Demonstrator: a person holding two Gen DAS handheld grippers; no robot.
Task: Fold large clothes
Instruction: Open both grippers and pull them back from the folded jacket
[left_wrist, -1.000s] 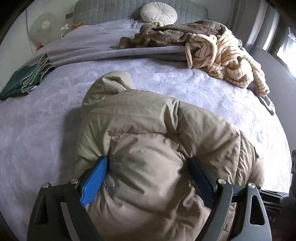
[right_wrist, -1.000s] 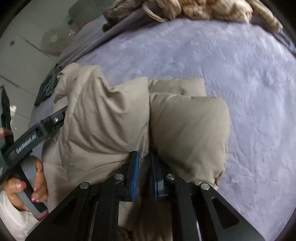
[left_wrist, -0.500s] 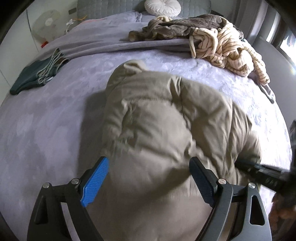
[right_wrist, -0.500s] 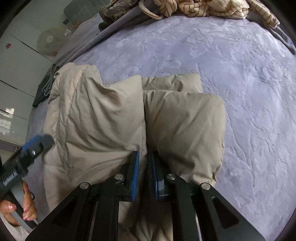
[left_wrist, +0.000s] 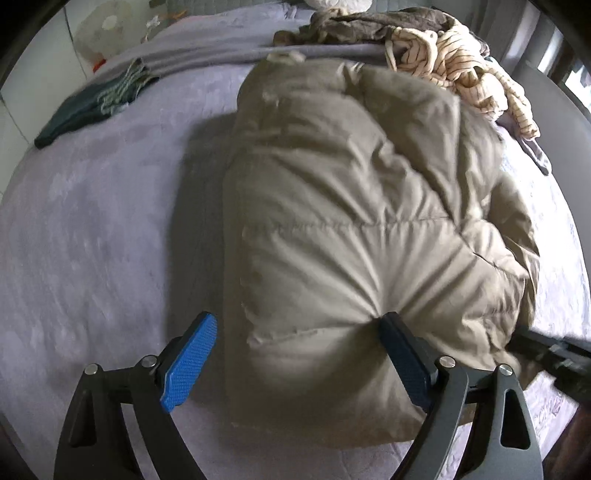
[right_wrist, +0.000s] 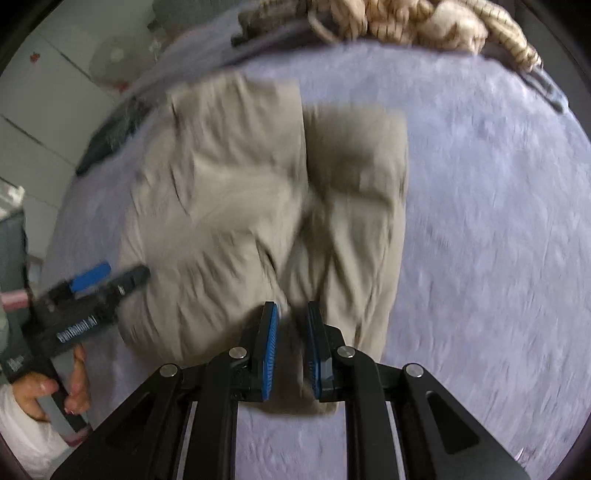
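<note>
Puffy beige jacket (left_wrist: 343, 229): right gripper (right_wrist: 291, 347) pinches its hem; left gripper (left_wrist: 295, 354), spread wide, should press evenly.

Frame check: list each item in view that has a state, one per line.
puffer jacket: folded into a bundle, lying on the bed.
left claw: open; one pad dents the jacket, the other is clear of it.
right claw: nearly closed, pinching jacket fabric.
striped garment: crumpled, unfolded.
dark green garment: folded flat.
</note>
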